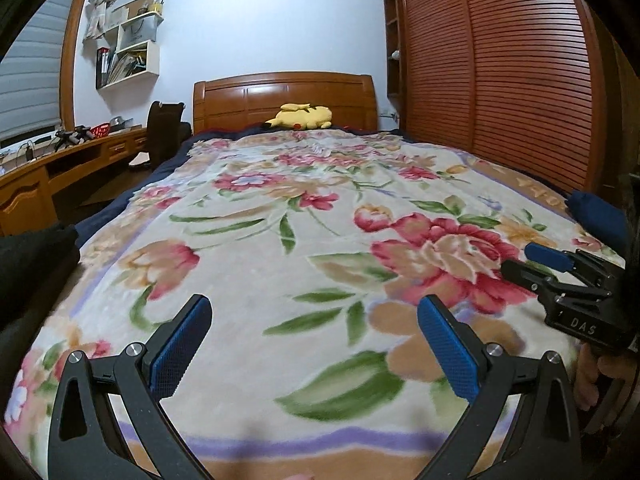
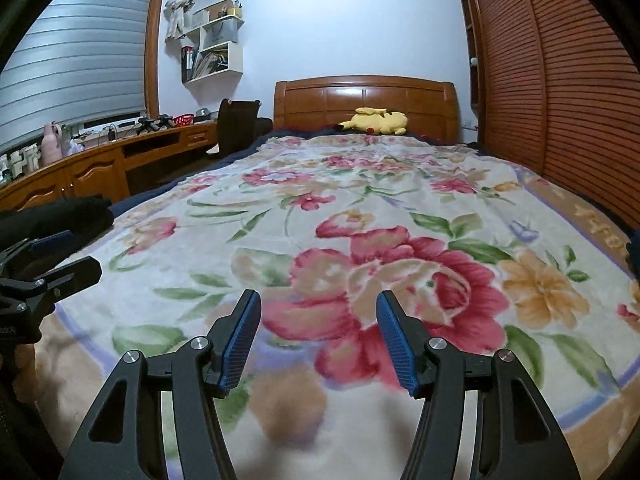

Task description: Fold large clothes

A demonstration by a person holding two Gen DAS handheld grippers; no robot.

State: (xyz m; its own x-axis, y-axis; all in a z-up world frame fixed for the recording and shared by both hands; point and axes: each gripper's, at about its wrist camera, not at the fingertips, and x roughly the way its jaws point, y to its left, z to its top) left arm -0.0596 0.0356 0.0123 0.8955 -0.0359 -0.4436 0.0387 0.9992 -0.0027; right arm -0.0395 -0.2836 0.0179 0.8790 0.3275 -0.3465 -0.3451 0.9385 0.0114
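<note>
A black garment (image 1: 36, 252) lies bunched at the bed's left edge, also seen as a dark heap (image 2: 60, 216) in the right wrist view. A dark blue cloth (image 1: 596, 212) sits at the bed's right edge. My left gripper (image 1: 316, 312) hovers open over the floral blanket (image 1: 300, 208), with nothing between its blue pads (image 1: 180, 348). To its right my right gripper (image 1: 518, 260) also stands open. In its own view the right gripper (image 2: 318, 300) is empty above a big red flower, and the left gripper (image 2: 82, 252) shows at the left edge.
A yellow plush toy (image 2: 376, 120) rests by the wooden headboard (image 2: 364, 100). A slatted wardrobe (image 2: 560, 100) lines the right side. A wooden desk (image 2: 100, 164) with a dark chair (image 2: 236, 124) runs along the left, under a window blind and wall shelves (image 2: 216, 44).
</note>
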